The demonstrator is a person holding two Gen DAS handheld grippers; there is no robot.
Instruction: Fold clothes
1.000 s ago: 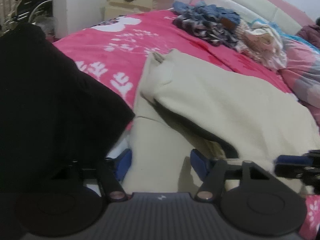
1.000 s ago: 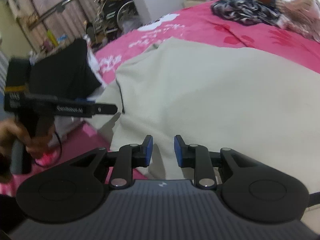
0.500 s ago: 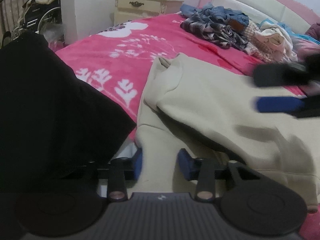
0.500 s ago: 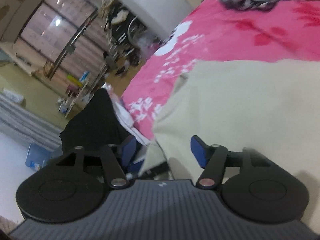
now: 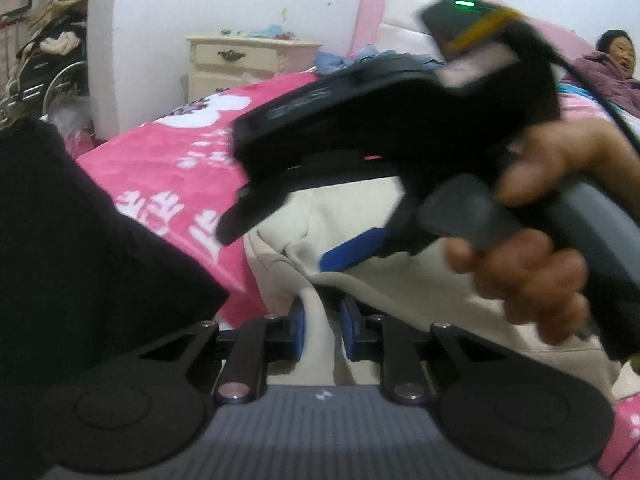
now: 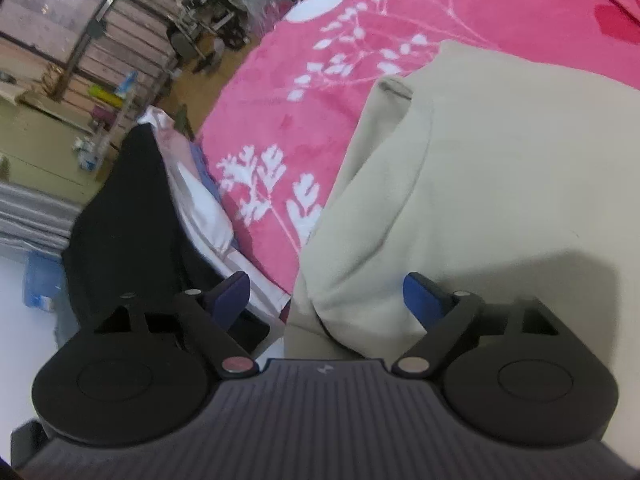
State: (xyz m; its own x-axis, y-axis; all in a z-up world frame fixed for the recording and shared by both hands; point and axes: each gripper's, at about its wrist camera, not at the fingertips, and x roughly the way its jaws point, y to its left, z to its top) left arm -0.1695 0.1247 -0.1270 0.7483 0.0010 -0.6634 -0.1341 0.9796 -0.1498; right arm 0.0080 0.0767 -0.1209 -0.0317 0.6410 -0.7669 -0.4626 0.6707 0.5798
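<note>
Pink floral bedding (image 6: 304, 92) covers the bed under both claws. Nearest the left claw (image 5: 322, 330), a fold of the cream sweatshirt (image 5: 320, 308) sits pinched between its blue pads, the jaws nearly together on the soft, fleecy cloth. Black fabric (image 5: 80, 240) hangs just left of it. Ahead and to its right, a hand (image 5: 540, 248) grips the right claw's handle. The right claw (image 6: 326, 296) is spread wide, hovering over the cream sweatshirt's rounded folded edge, holding nothing. Beyond the left claw stand a cream nightstand (image 5: 248, 60) and a padded pink headboard (image 5: 384, 8).
</note>
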